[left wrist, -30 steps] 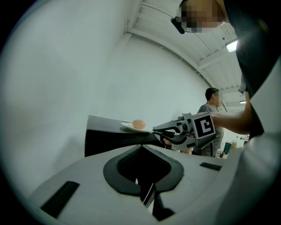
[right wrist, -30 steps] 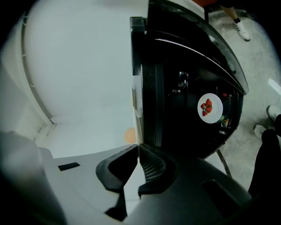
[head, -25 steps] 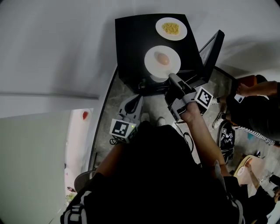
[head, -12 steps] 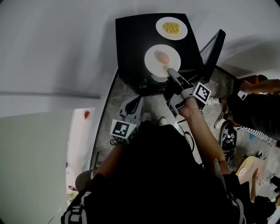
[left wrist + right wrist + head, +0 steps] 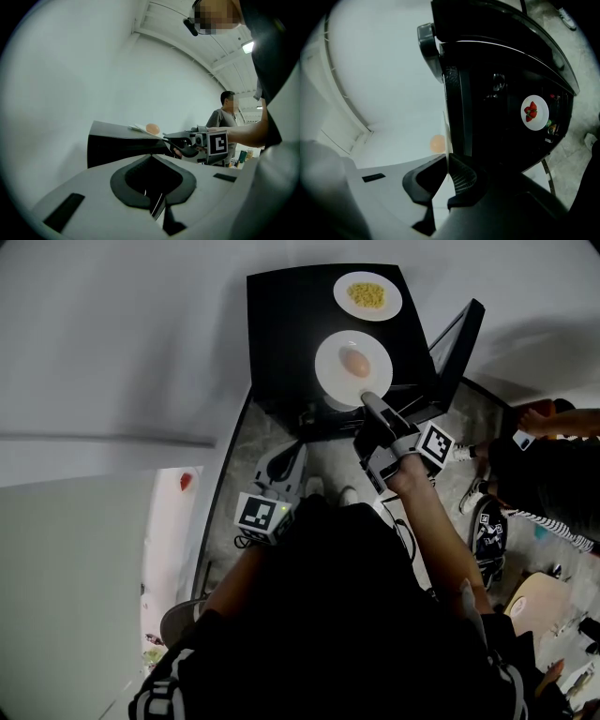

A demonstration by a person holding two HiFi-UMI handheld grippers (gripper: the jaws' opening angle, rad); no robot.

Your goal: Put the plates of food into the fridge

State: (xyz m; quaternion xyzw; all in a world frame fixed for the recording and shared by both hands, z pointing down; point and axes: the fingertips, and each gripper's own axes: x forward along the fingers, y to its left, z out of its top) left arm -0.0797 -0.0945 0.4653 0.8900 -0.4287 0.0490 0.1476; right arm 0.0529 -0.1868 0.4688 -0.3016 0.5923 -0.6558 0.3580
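1. The right gripper [image 5: 367,399] is clamping its jaws down narrow on the near rim of a white plate [image 5: 333,371], which is carrying a round orange-tan piece of food [image 5: 354,363].
2. That plate is sitting on the top of the black fridge [image 5: 281,324], toward its near edge. In the right gripper view it is showing edge-on between the pads.
3. A second white plate [image 5: 343,304] with yellow food [image 5: 367,296] is lying at the far right of the same top, apart from the first.
4. The fridge door [image 5: 457,348] is standing open at the right. Inside the dark compartment a small plate [image 5: 542,120] is holding strawberries [image 5: 530,111].
5. The left gripper [image 5: 292,452] is hovering near and to the left of the right one, apart from the fridge. Its jaws are drawn together with nothing between them.
6. Another person [image 5: 544,470] is standing on the floor at the right.
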